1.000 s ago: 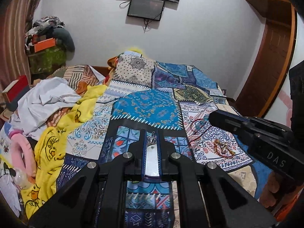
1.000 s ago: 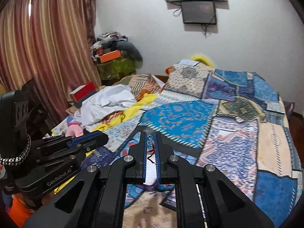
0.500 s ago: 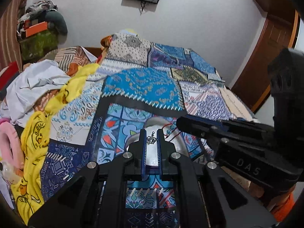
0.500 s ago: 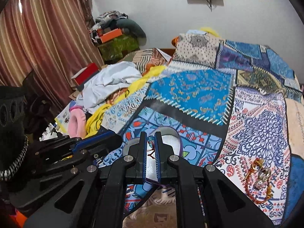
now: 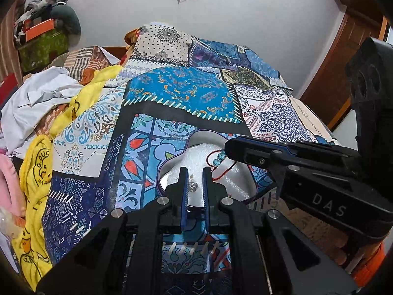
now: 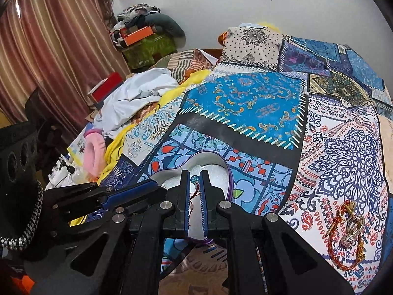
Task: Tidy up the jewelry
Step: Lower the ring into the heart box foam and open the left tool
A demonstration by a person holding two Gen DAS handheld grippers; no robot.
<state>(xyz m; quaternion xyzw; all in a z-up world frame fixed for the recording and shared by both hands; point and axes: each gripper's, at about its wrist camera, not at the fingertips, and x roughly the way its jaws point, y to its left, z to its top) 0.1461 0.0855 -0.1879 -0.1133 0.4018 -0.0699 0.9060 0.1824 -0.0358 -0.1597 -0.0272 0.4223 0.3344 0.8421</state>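
Now both my grippers hang over the white foam pad in the heart-shaped box (image 5: 196,145), which sits on the patchwork bedspread (image 5: 181,93). My left gripper (image 5: 194,188) has its jaws nearly together, pinching a small silver charm (image 5: 192,186) between the pads. My right gripper (image 6: 195,184) has its jaws closed on a thin red cord with blue beads (image 6: 195,180); in the left view the cord (image 5: 216,158) loops down onto the foam at about 1 o'clock from my left fingertips. I cannot tell whether charm and cord are one piece of jewelry.

Step in hand, as I judge it: setting this piece down into the box. Both pairs of fingertips are over the foam, so the placing looks close to done, but nothing is released yet.

More jewelry waits: a pile of gold and red bangles and rings (image 6: 346,233) on the bedspread, at 3 o'clock from my right gripper, well apart from the box.

Next move calls for:
- lowering until charm and beads rest on the foam;
- parting both pairs of jaws gently, so the cord does not snag on the ribbed pads;
- lifting clear without dragging the cord out over the purple rim.
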